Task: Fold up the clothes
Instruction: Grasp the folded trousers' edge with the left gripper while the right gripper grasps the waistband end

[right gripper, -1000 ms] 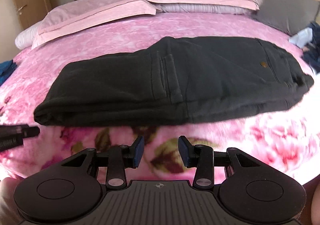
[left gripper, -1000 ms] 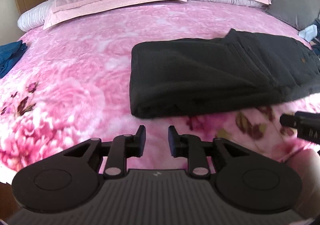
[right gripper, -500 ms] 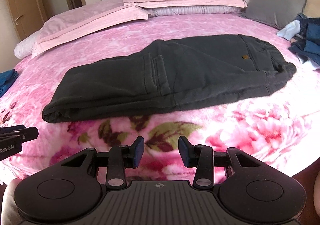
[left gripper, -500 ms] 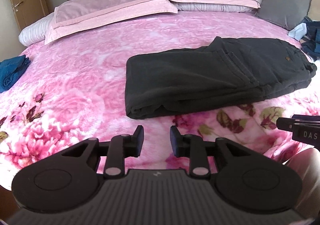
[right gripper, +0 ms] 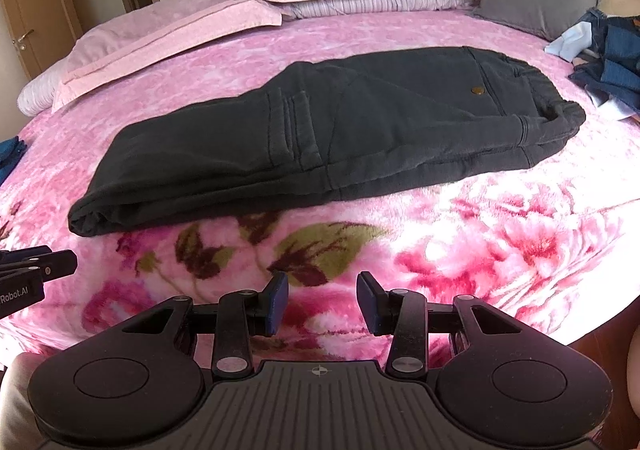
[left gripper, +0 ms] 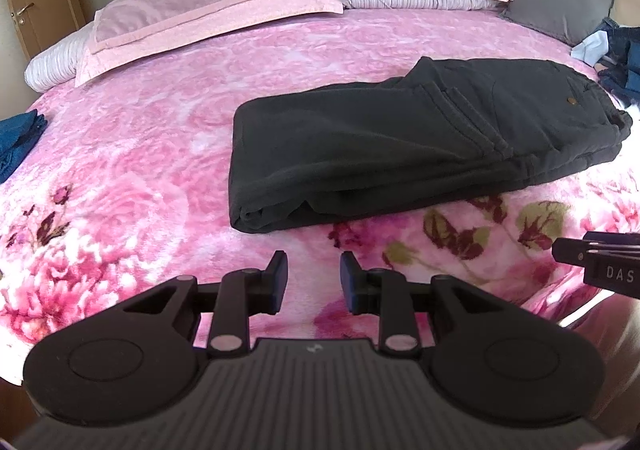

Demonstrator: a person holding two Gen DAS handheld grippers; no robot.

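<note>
Beyond both parted tools (left gripper: 313,277), apart: folded trousers (left gripper: 400,146).

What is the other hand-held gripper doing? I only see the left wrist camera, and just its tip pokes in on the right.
Observer: The right hand-held gripper is open, with nothing between its fingers.
Operator: Is it touching the trousers?
Observer: No. A strip of flowered blanket shows between its fingertips and the near edge of the black trousers.
Operator: Can that camera see my gripper?
Observer: Only the tip of the left hand-held gripper, side-on at the picture's left edge, with white lettering on its body.
</note>
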